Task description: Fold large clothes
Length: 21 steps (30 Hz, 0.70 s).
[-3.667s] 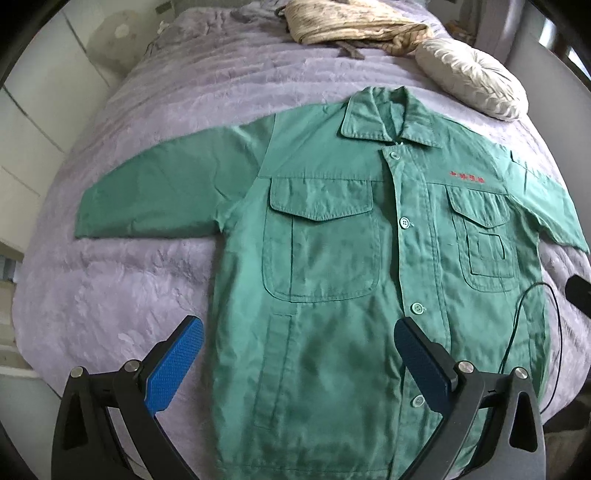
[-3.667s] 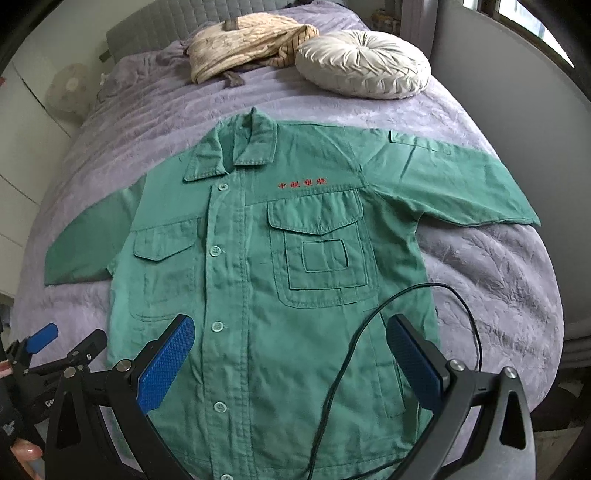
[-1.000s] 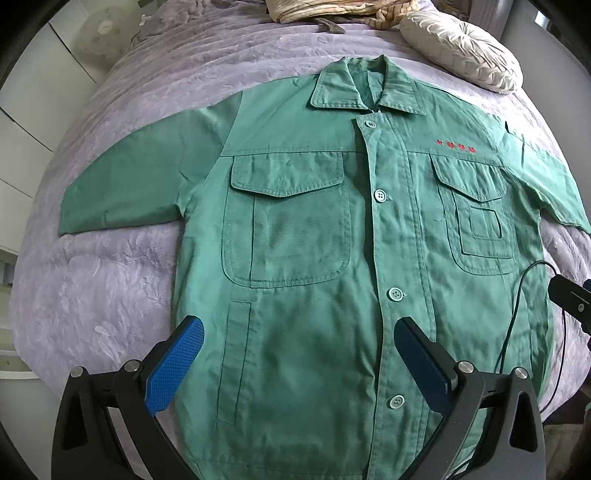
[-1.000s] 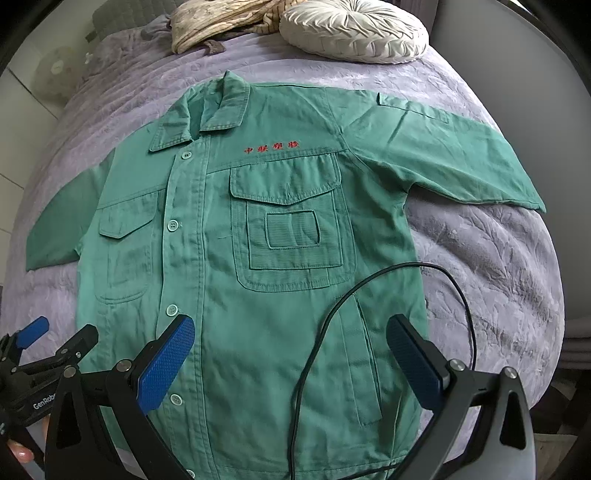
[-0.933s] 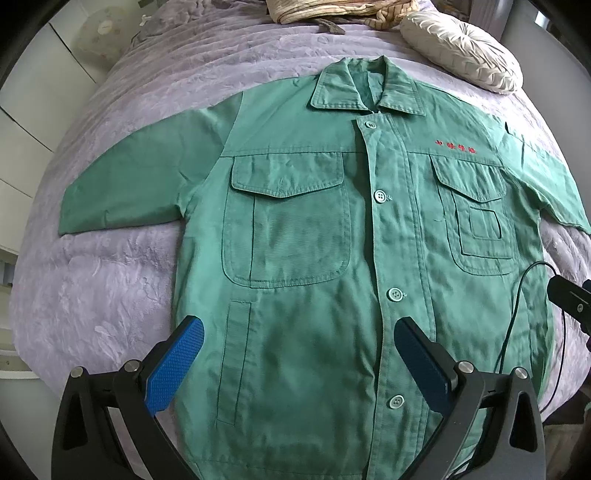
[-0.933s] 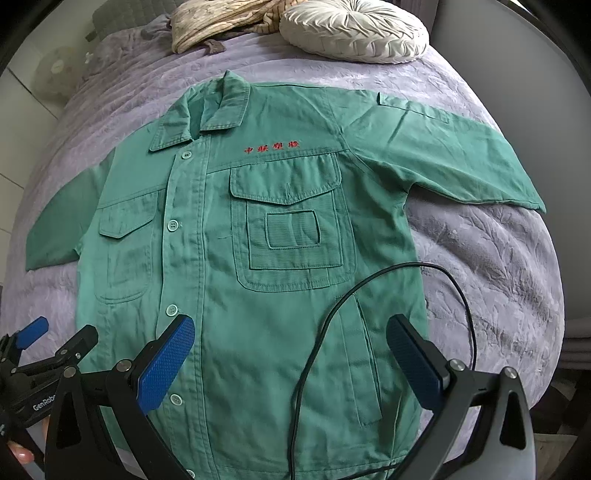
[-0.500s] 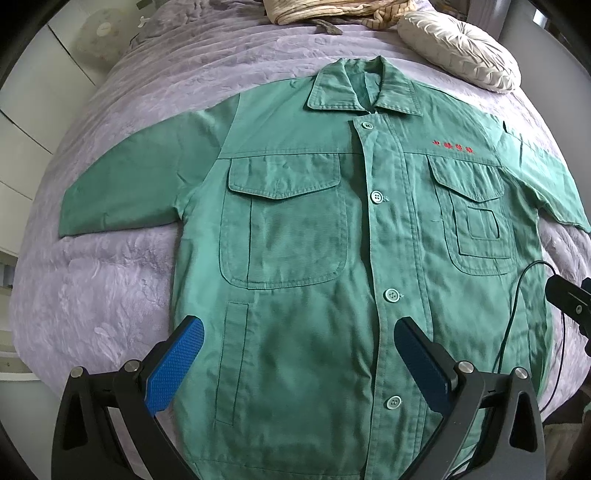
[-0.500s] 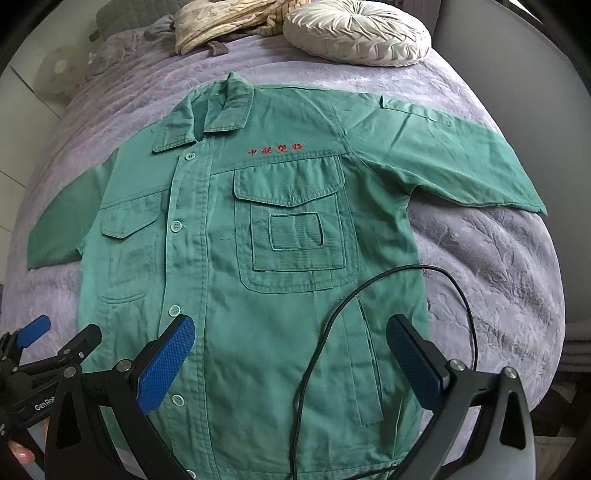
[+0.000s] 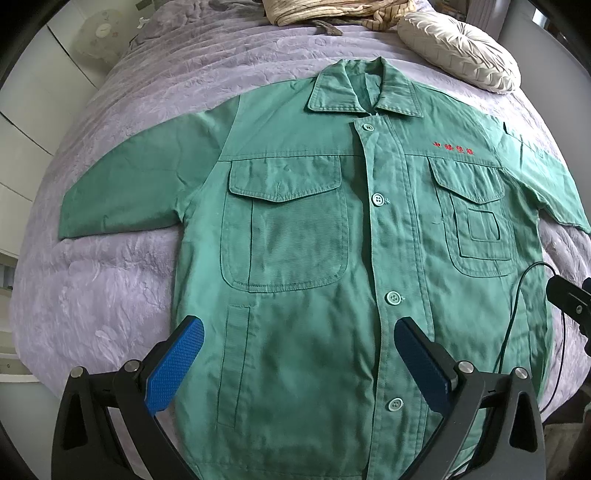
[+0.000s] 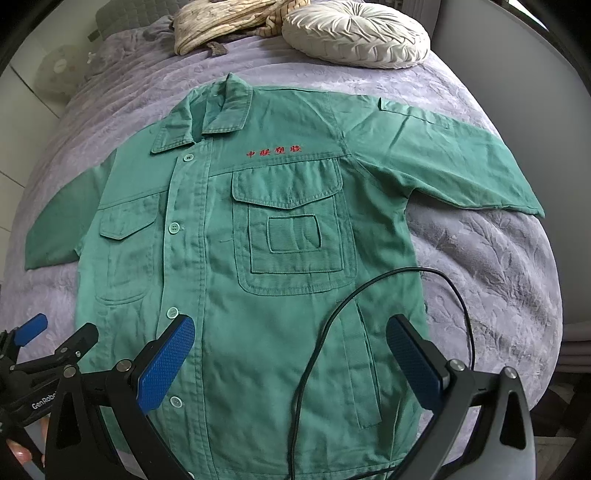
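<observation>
A green buttoned work shirt (image 9: 306,236) (image 10: 258,258) with two chest pockets and red lettering lies flat, front up, on a purple bed (image 9: 103,273) (image 10: 491,266), both sleeves spread out. My left gripper (image 9: 299,350) hovers open above the shirt's lower left front, nothing between its blue pads. My right gripper (image 10: 290,350) hovers open above the lower right front. A black cable (image 10: 369,295) loops over the shirt between the right gripper's fingers. The left gripper (image 10: 40,343) shows at the right wrist view's left edge.
A round cream cushion (image 10: 354,33) (image 9: 461,51) and a beige bundled cloth (image 10: 221,22) (image 9: 325,11) lie near the bed's head. A white fan (image 9: 99,33) and white cupboards stand to the left. A grey wall (image 10: 554,110) runs along the right.
Both grippers have drifted slightly forward and lower over the shirt since 3.7 s ago. In the last second the views barely shift. Both stay open.
</observation>
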Tool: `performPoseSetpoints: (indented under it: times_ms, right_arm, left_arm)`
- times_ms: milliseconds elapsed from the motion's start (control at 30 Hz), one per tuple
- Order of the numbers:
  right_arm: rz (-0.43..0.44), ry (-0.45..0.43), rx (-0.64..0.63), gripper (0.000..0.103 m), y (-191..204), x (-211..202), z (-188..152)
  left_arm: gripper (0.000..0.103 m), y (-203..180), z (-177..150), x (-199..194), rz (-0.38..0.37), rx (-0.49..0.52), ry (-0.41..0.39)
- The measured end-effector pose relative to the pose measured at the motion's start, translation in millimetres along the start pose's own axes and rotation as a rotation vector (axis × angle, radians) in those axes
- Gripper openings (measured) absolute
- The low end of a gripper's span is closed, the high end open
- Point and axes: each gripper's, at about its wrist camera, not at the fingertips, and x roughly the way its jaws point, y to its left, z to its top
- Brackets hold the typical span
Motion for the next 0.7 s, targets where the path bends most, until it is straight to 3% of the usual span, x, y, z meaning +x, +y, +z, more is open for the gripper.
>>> performPoseSetpoints:
  times_ms: [433,533,700]
  right_arm:
    - [-0.005,-0.003,0.000,0.103,1.9,-0.5,1.3]
    - [-0.008,-0.010,-0.001,0.103,5.1,-0.8,1.7]
    - [0.019,-0.031,-0.035,0.103,24.1,-1.7,3.9]
  left_arm:
    - [0.103,9.0,5.2,3.6,-0.024,0.004,0.000]
    - [0.103,16.2,4.5,4.9,-0.055,0.000,-0.014]
    - [0.103,55.3,9.8,15.9,-0.169,-0.083,-0.043]
